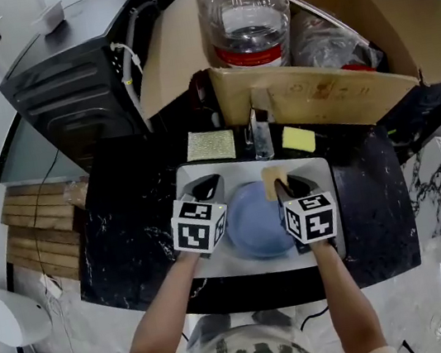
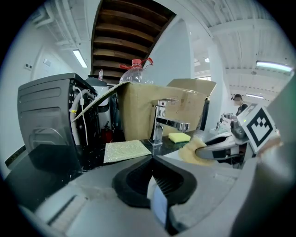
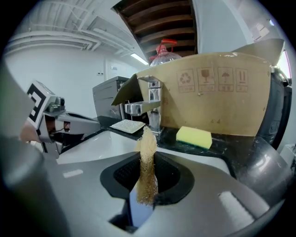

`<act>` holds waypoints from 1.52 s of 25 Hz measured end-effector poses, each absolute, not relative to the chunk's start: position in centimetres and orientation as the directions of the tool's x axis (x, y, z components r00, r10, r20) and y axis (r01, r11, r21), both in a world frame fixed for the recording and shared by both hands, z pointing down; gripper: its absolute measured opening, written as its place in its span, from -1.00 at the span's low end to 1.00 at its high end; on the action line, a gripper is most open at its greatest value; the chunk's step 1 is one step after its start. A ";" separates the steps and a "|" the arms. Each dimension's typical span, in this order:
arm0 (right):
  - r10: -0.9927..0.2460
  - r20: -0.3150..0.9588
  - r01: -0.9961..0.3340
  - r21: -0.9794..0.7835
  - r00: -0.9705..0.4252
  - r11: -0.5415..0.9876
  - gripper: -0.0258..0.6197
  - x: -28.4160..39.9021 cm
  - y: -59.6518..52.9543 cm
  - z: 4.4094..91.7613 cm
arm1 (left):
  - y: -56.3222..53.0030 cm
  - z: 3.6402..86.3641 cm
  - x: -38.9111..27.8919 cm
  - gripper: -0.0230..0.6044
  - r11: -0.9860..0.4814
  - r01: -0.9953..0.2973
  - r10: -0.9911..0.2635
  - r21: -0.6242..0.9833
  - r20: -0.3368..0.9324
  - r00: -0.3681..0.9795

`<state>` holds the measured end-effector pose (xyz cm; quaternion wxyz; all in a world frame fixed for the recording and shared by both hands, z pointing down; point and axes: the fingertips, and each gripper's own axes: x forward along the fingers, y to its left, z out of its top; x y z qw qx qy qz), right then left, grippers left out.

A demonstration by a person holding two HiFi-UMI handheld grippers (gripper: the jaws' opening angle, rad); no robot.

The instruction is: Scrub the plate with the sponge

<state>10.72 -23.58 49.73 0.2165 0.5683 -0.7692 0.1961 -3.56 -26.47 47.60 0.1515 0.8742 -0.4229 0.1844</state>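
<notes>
Left tool (image 1: 204,189), head view: your jaws sit at the left rim of the round blue plate (image 1: 255,223), which lies in the white sink (image 1: 218,262).
Right tool (image 1: 290,189), head view: you hold the tan fibrous sponge (image 1: 274,181) over the plate's upper right edge.
Bench, head view: the black speckled bench (image 1: 129,229) carries a green-grey textured mat (image 1: 209,145), a chrome tap (image 1: 260,135) and a yellow sponge block (image 1: 298,139), all behind the sink.
Backdrop, head view: an open cardboard box (image 1: 316,97) holds a clear water bottle (image 1: 246,20); a black appliance (image 1: 74,78) stands to its left.
Left tool (image 2: 152,159), left gripper view: your jaws are closed on a thin pale-blue edge of the plate (image 2: 159,203); your right tool (image 2: 222,146), with the tan sponge (image 2: 192,150) in it, shows at the right.
Right tool (image 3: 147,155), right gripper view: your jaws clamp the tan sponge (image 3: 147,162), which stands upright between them.
Plate, right gripper view: blue surface (image 3: 138,213) directly under the sponge's lower end; you cannot tell whether they touch.
Yellow block (image 3: 194,136), right gripper view: on the bench beside the box, apart from your tool.
</notes>
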 end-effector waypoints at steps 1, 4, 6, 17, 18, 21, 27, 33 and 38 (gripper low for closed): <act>-0.779 0.564 -0.955 -0.068 -0.274 0.288 -0.70 10.2 -23.7 50.2 | -26.4 47.8 -3.5 -0.92 -0.599 -0.793 -0.681 0.109 0.452 0.576; -0.743 0.591 -0.943 -0.108 -0.315 0.314 -0.70 8.8 -23.9 51.8 | -26.4 48.5 -3.6 -0.92 -0.594 -0.795 -0.676 0.120 0.461 0.575; -0.723 0.607 -0.938 -0.120 -0.330 0.326 -0.70 8.0 -24.0 52.9 | -26.4 49.1 -3.9 -0.92 -0.585 -0.801 -0.675 0.129 0.470 0.569; -0.602 0.670 -0.889 -0.211 -0.435 0.407 -0.70 2.9 -24.2 58.3 | -26.3 50.6 -4.8 -0.92 -0.580 -0.805 -0.671 0.126 0.487 0.559; -0.590 0.676 -0.885 -0.221 -0.442 0.409 -0.70 2.5 -24.1 58.8 | -26.3 50.7 -4.9 -0.92 -0.580 -0.805 -0.669 0.124 0.491 0.558; -0.552 0.692 -0.871 -0.245 -0.465 0.427 -0.70 1.3 -23.8 60.0 | -26.4 51.0 -5.1 -0.92 -0.576 -0.808 -0.669 0.125 0.495 0.554; -0.494 0.713 -0.848 -0.278 -0.497 0.452 -0.70 -0.4 -23.1 62.0 | -26.2 51.5 -5.4 -0.92 -0.569 -0.813 -0.668 0.123 0.508 0.544; -0.494 0.731 -0.865 -0.269 -0.470 0.424 -0.70 -0.2 -23.3 63.4 | -26.3 51.5 -6.0 -0.92 -0.558 -0.821 -0.677 0.123 0.504 0.536; -0.495 0.750 -0.881 -0.252 -0.439 0.401 -0.70 0.7 -23.3 64.4 | -26.2 51.7 -5.8 -0.92 -0.562 -0.818 -0.673 0.122 0.507 0.538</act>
